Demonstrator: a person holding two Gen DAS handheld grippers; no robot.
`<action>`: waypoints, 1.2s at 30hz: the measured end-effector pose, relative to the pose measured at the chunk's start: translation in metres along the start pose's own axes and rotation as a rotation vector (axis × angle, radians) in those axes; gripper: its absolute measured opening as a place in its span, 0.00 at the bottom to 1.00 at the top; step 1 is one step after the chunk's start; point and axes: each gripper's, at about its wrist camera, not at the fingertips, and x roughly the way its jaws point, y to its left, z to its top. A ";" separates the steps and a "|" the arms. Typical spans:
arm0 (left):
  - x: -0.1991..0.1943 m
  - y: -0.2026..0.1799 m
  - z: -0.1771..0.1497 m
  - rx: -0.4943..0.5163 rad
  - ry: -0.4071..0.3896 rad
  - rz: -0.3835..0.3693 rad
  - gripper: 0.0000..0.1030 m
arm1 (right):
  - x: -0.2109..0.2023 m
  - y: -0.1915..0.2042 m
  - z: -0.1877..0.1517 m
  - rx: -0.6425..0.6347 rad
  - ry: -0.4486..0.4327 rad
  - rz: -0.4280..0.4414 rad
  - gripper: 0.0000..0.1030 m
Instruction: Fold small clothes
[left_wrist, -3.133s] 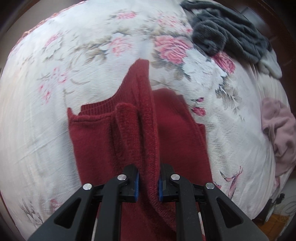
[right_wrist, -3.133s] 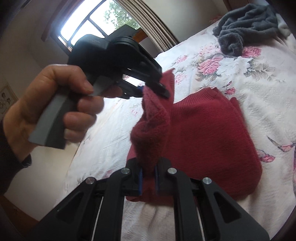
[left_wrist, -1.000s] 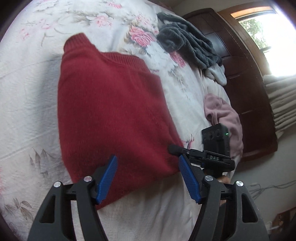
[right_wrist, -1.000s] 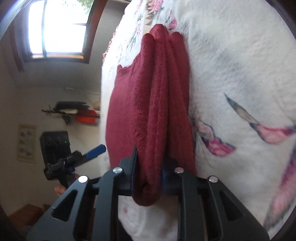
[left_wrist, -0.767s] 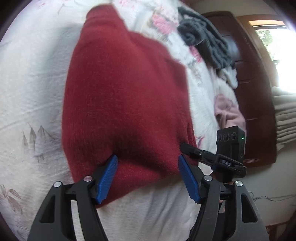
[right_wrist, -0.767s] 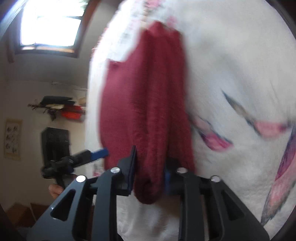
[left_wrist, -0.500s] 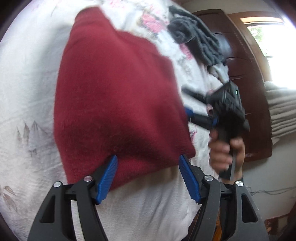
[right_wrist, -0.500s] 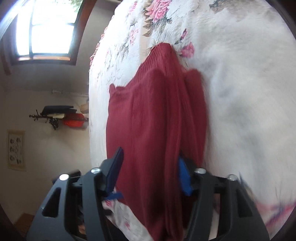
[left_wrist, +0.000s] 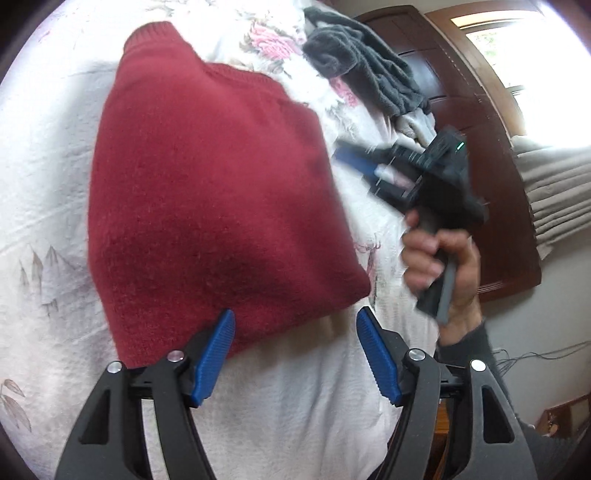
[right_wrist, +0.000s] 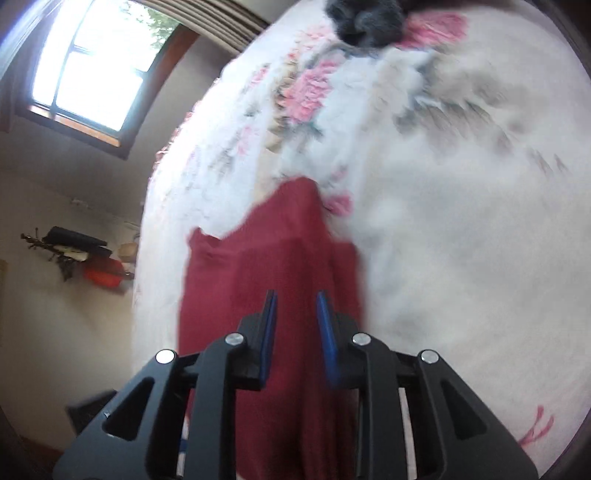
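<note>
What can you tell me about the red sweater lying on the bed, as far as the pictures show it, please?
The red sweater is a fuzzy dark-red knit, folded into a compact, roughly rectangular bundle with a ribbed edge at its far end. It lies flat on the white floral bedspread. Neither gripper holds it: the left gripper is open at its near edge, and the right gripper is open above it.

Daylit, window (right_wrist: 85, 70) glare, seemingly motion-blurred, fisheye-warped edges
</note>
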 end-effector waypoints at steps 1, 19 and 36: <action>0.006 0.003 -0.001 -0.010 0.010 0.002 0.67 | 0.007 0.005 0.004 -0.015 0.030 -0.022 0.23; -0.055 0.034 0.091 -0.009 -0.137 -0.037 0.67 | -0.006 0.012 -0.004 -0.095 -0.027 -0.059 0.23; -0.015 0.015 0.060 0.120 0.002 0.072 0.64 | 0.005 0.030 -0.064 -0.232 0.158 -0.057 0.00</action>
